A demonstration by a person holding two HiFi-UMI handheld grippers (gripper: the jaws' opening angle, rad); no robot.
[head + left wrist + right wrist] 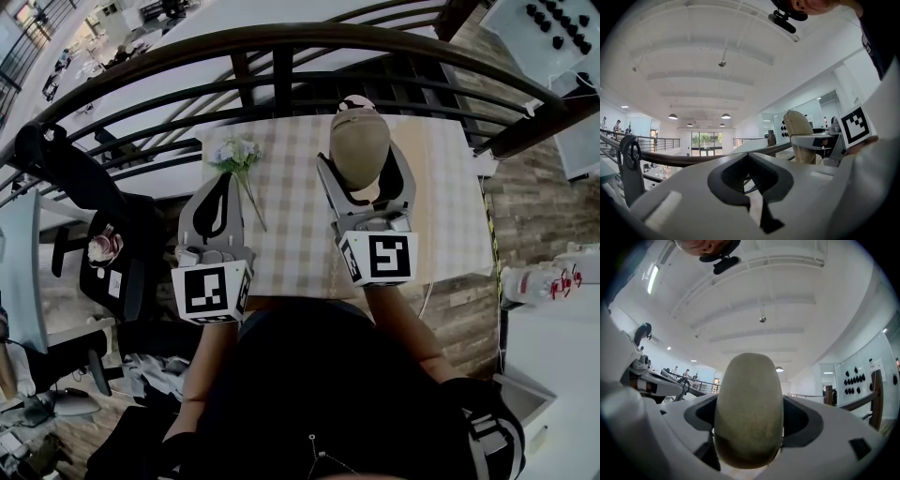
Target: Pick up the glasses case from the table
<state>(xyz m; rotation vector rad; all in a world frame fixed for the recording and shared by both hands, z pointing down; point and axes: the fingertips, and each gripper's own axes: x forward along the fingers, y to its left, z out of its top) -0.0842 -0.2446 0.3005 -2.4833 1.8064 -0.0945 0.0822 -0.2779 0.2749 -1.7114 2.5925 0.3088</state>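
Here, the case (pixel 359 145) (pixel 749 408) sat pinched in the right gripper (pixel 364 161), upper centre, held off the table (pixel 300 253) near its far edge and the railing (pixel 281 42). Flowers (pixel 236 155) lay to the left, apart. The left gripper (pixel 217 202) was pressed together, empty. Both grippers pointed ceilingward.

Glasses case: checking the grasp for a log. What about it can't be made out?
Head view: lower end of the glasses case, hidden inside the right tool.
Right gripper view: where the jaws touch it, hidden by its own bulk.
Left gripper view: its middle, crossed by the right tool.
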